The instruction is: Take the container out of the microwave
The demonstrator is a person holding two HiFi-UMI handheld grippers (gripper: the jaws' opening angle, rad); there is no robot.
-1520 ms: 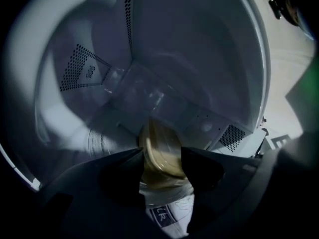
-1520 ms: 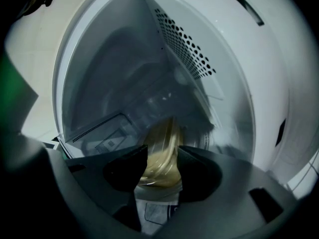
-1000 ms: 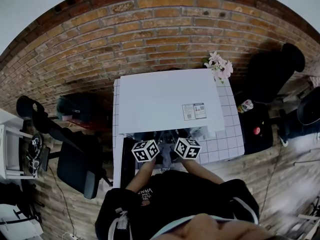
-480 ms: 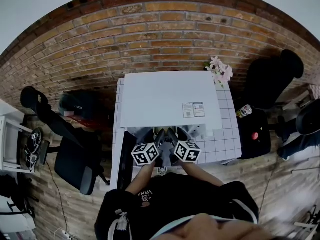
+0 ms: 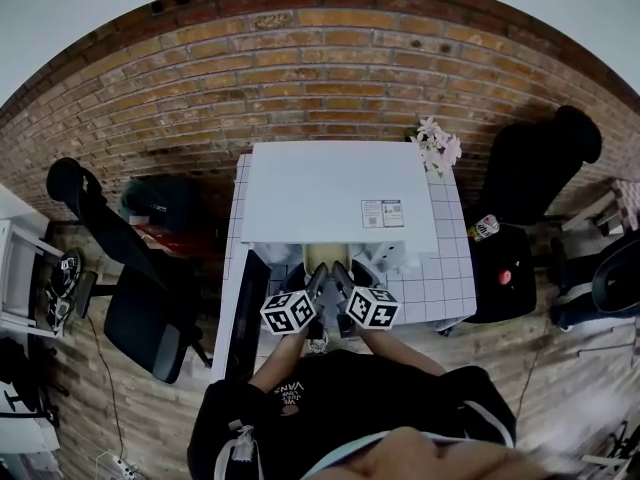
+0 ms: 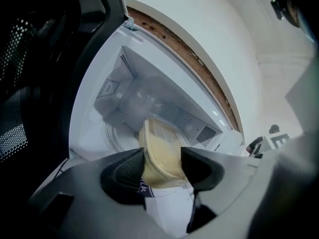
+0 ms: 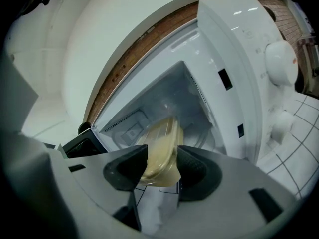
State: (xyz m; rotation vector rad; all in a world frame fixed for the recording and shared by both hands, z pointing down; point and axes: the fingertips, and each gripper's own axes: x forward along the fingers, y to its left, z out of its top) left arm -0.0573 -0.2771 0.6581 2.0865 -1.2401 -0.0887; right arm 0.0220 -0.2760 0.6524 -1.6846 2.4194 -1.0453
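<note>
Centre of the head view: the yellowish container (image 5: 320, 258) now shows just below the front edge of the white microwave (image 5: 340, 193), further out than a second ago. The left gripper (image 6: 162, 166) and right gripper (image 7: 160, 167) each clamp it between their jaws.

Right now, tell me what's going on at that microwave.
A person holds a gripper in each hand. The left gripper and the right gripper are both shut on a lidded, yellowish container, one on each side. The container is held at the mouth of the white microwave, whose door stands open to the left. The microwave sits on a tiled table.
</note>
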